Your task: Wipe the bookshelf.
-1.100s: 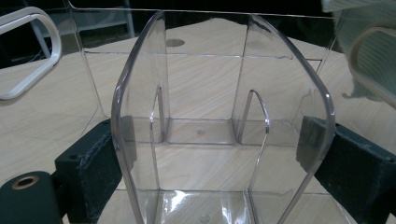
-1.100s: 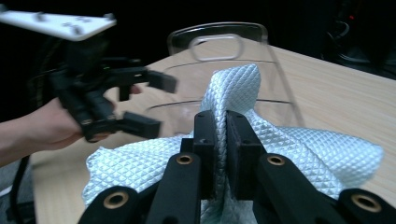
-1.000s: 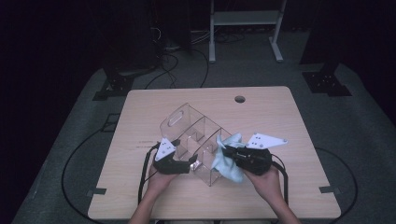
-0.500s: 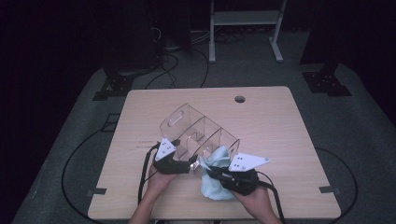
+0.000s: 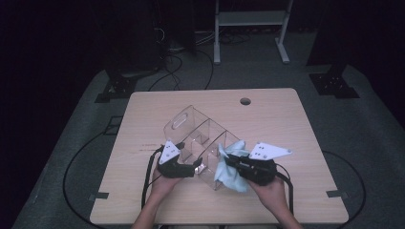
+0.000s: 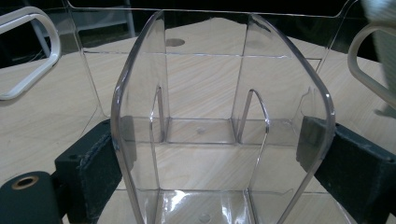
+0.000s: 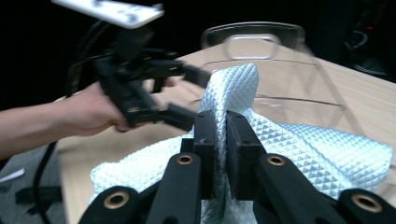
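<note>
A person seated at a light wooden table (image 5: 286, 124) works with 2 hand-held grippers on a clear plastic organizer (image 5: 200, 138) that sits near the middle of the tabletop, closer to the person's edge. The left gripper (image 5: 197, 167) clamps the near end of the organizer: in the left gripper view its 2 black pads (image 6: 100, 158) press against the outside of both side walls of the clear plastic organizer (image 6: 224, 121), the jaws standing wide with the end compartment between them. The right gripper (image 5: 228, 160) has its jaws closed almost completely on a pale blue quilted cloth (image 5: 229, 167), a fold of which rises pinched between the pads in the right gripper view (image 7: 233, 93). Seen from above, the cloth drapes against the organizer's near right corner, touching its wall and spilling onto the table beside it. The organizer's inner dividers and a cut-out handle (image 5: 179, 120) at its far end show plainly. A round cable hole (image 5: 245, 101) marks the far side of the table.
</note>
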Demonstrator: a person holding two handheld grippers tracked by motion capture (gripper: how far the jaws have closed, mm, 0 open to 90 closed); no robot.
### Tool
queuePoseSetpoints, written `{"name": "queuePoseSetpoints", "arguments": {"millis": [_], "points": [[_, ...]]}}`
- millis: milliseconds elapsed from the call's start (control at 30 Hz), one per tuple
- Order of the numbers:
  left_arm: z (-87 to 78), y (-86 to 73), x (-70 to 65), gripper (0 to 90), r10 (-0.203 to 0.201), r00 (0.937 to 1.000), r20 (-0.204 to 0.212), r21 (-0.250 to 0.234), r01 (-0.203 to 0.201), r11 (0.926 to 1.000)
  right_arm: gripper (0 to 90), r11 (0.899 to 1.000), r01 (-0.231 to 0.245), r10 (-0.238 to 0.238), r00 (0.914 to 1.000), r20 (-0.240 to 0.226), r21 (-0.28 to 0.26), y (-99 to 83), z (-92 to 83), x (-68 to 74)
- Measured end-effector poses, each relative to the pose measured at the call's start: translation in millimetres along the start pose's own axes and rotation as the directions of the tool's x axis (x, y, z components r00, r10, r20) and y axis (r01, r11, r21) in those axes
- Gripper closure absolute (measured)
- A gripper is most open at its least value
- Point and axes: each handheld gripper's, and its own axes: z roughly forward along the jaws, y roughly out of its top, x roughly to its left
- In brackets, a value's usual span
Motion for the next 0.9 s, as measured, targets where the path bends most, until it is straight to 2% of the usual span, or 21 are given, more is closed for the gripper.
{"name": "queuePoseSetpoints", "arguments": {"millis": [67,100,133,200,367,433,467,567,633,733,800,900], "points": [[-0.1,0.2,0.0,7.9,0.001,1.0000,0.000,0.002,-0.001,1.0000,83.0,1.000,-0.014,0.014,0.9995,0.028,-0.015,0.0,-1.6,-12.7],[-0.1,0.2,0.0,7.9,0.001,1.0000,0.000,0.002,-0.001,1.0000,83.0,1.000,-0.014,0.014,0.9995,0.028,-0.015,0.0,-1.6,-12.7],[-0.1,0.1,0.0,7.9,0.001,1.0000,0.000,0.001,-0.001,1.0000,83.0,0.999,-0.039,0.041,0.9973,0.061,-0.024,-0.4,-3.9,-26.1],[0.0,0.1,0.0,7.9,0.001,1.0000,0.000,0.001,-0.001,1.0000,83.0,0.997,-0.067,0.069,0.9940,0.085,-0.028,-1.4,-6.3,-38.9],[0.0,0.2,0.1,7.9,0.001,1.0000,0.001,0.002,-0.001,1.0000,82.9,0.991,-0.125,0.129,0.9838,0.124,-0.040,-5.9,-9.2,-63.4],[0.0,0.1,0.1,8.0,0.001,1.0000,0.001,0.001,-0.001,1.0000,83.0,0.990,-0.135,0.140,0.9814,0.132,-0.040,-6.8,-9.7,-67.5],[0.0,0.2,0.1,7.9,0.001,1.0000,0.001,0.001,-0.001,1.0000,83.0,0.987,-0.153,0.157,0.9765,0.147,-0.041,-9.0,-9.6,-73.6],[0.0,0.2,0.1,7.9,0.001,1.0000,0.001,0.001,-0.001,1.0000,83.0,0.987,-0.159,0.162,0.9725,0.167,-0.027,-12.1,-8.8,-78.1],[0.0,0.1,0.1,7.9,0.001,1.0000,0.001,0.001,-0.001,1.0000,83.1,0.983,-0.181,0.178,0.9673,0.181,0.001,-20.5,-5.2,-84.1],[-0.1,0.0,0.4,7.9,0.001,1.0000,0.002,0.001,-0.001,1.0000,83.1,0.979,-0.204,0.197,0.9640,0.178,0.017,-29.4,-1.8,-86.5],[-0.3,-0.4,0.6,7.9,-0.001,1.0000,0.002,0.000,0.001,1.0000,83.2,0.979,-0.204,0.200,0.9639,0.176,0.004,-30.8,-3.0,-85.3],[-0.3,-0.6,0.7,7.7,-0.004,1.0000,0.003,-0.002,0.004,1.0000,83.3,0.983,-0.184,0.185,0.9682,0.169,-0.019,-25.6,-7.9,-80.2]]}}
